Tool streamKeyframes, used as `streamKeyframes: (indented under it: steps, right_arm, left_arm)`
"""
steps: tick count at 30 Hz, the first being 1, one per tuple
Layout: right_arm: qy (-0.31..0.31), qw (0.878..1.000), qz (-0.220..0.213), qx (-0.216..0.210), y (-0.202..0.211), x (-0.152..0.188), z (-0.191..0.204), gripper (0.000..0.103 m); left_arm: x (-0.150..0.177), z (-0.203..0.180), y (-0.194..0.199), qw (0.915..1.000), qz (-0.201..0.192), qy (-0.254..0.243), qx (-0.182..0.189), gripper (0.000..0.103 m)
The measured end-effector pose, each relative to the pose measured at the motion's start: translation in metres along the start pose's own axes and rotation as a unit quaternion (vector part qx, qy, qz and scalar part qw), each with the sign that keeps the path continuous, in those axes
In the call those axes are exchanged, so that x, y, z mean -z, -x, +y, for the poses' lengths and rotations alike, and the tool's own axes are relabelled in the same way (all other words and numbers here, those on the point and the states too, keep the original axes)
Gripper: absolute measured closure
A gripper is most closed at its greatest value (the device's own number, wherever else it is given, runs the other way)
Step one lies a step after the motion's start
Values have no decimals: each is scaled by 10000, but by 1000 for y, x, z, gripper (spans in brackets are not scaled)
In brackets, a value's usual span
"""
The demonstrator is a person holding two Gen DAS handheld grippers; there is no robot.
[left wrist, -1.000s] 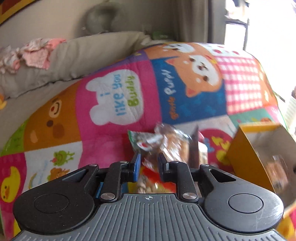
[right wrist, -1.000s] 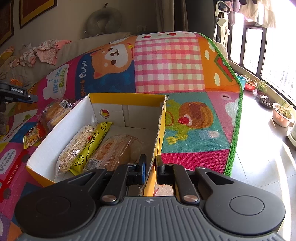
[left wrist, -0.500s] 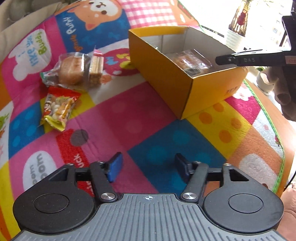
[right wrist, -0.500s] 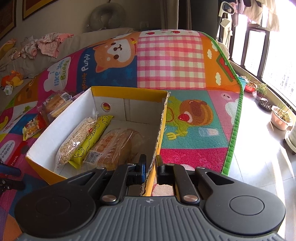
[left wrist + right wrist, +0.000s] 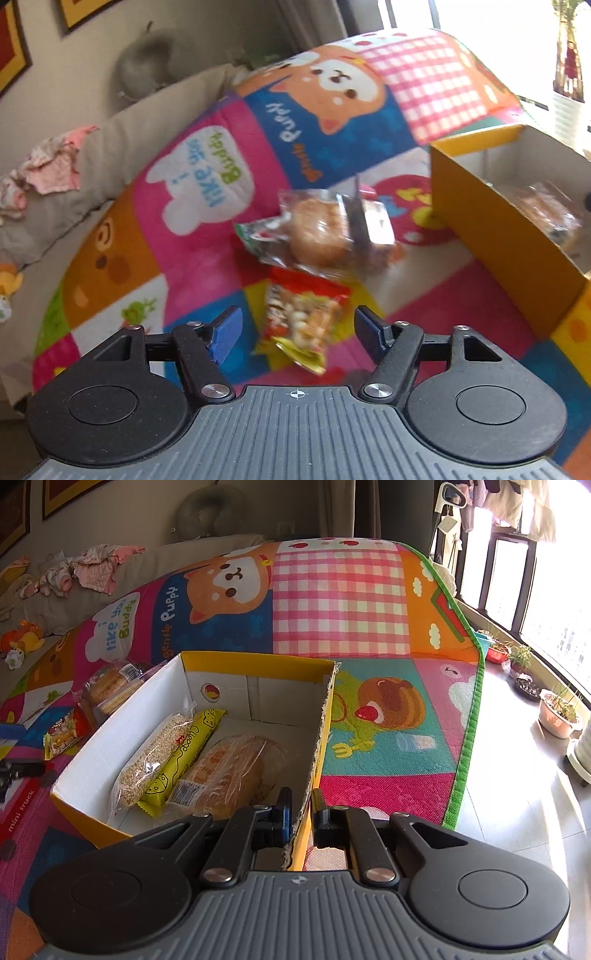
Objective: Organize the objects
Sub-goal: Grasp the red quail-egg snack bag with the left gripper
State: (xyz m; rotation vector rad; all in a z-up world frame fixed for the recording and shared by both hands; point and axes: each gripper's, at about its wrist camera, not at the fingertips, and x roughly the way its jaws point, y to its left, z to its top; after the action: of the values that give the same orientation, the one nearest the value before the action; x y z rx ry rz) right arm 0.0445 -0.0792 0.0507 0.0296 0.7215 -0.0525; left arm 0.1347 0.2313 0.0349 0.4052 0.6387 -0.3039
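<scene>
Right tongs (image 5: 300, 814) clamped on the near wall of the yellow box (image 5: 317, 734), which holds three wrapped snacks. Left tongs (image 5: 295, 328) spread apart, empty, over the red snack packet (image 5: 301, 317) on the play mat (image 5: 192, 254); bread packets (image 5: 321, 230) lie beyond.

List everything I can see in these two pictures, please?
Box: one, yellow outside, white inside, on the mat.
Bread loaf: one, brown in clear wrap, inside the box.
Cheese bar: one, yellow, in the box beside the loaf.
Grain bar: one, beige in clear wrap, by the box's left wall.
Bun packs: clear wraps, on the mat left of the box; count unclear.
Snack bag: one, red and yellow, on the mat.
Play mat: one, multicoloured cartoon squares.
Plant pots: several, by the window.
Left gripper: fingers wide apart, over the snack bag.
Right gripper: fingers closed on the box's right wall.
</scene>
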Motion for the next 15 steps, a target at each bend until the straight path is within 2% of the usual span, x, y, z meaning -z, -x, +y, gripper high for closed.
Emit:
streamKeyframes:
  steps: [4, 6, 8, 11, 15]
  right_arm:
    - [1, 10000, 9, -12, -1, -1, 0, 91]
    - [4, 10000, 23, -12, -1, -1, 0, 91]
    - [23, 10000, 33, -6, -2, -2, 1, 91]
    - [20, 10000, 31, -13, -2, -2, 1, 91]
    - [13, 10000, 38, -19, -4, -2, 1, 91]
  left_arm:
    - [-11, 16, -42, 9978, 476, 356, 292, 30]
    - [-10, 20, -53, 9949, 568, 597, 577, 25]
    - [-9, 19, -59, 9916, 767, 701, 769, 29]
    - [-4, 6, -57, 9938, 744, 422, 707, 29]
    - [-4, 7, -56, 9925, 776, 499, 798, 33]
